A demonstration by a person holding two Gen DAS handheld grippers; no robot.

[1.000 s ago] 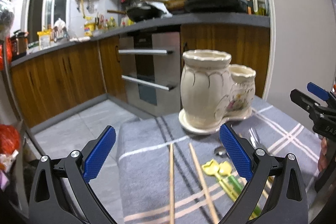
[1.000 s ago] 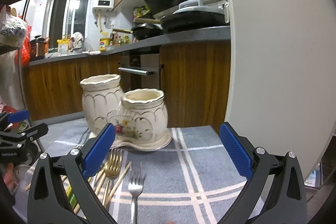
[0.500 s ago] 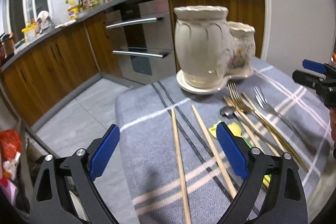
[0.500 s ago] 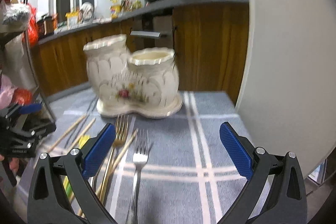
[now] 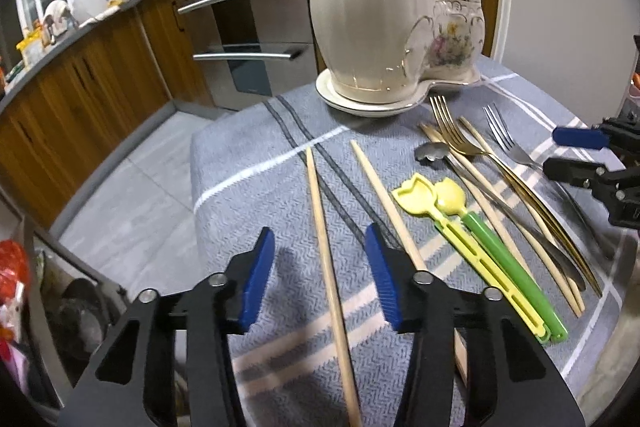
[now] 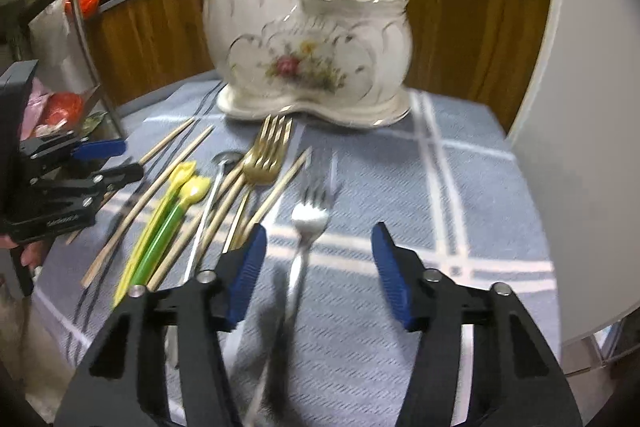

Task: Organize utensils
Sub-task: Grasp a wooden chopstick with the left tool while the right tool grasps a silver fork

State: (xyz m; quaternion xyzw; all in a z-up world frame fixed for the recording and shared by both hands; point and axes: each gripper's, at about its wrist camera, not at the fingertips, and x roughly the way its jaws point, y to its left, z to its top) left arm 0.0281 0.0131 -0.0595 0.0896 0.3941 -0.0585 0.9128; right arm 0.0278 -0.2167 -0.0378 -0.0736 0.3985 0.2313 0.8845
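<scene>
A cream two-pot ceramic utensil holder (image 5: 372, 27) (image 6: 308, 51) stands at the far side of a grey checked cloth. Loose utensils lie in front of it: wooden chopsticks (image 5: 326, 259), a yellow and a green plastic spoon (image 5: 476, 239) (image 6: 168, 223), gold forks (image 5: 452, 131) (image 6: 266, 155), a steel spoon (image 5: 434, 153), a steel fork (image 6: 308, 219). My left gripper (image 5: 320, 275) is open, low over one chopstick, which lies between its jaws. My right gripper (image 6: 318, 271) is open, low over the steel fork's handle.
The cloth-covered table's left edge (image 5: 196, 187) drops to a tiled floor. Wooden kitchen cabinets and an oven (image 5: 248, 39) lie beyond. A white wall panel (image 6: 592, 107) stands close at the right. A shelf with bags (image 6: 60, 27) is at the left.
Both grippers have tilted down and lowered toward the table. Their jaws have narrowed, the left around a chopstick, the right around the steel fork's handle.
</scene>
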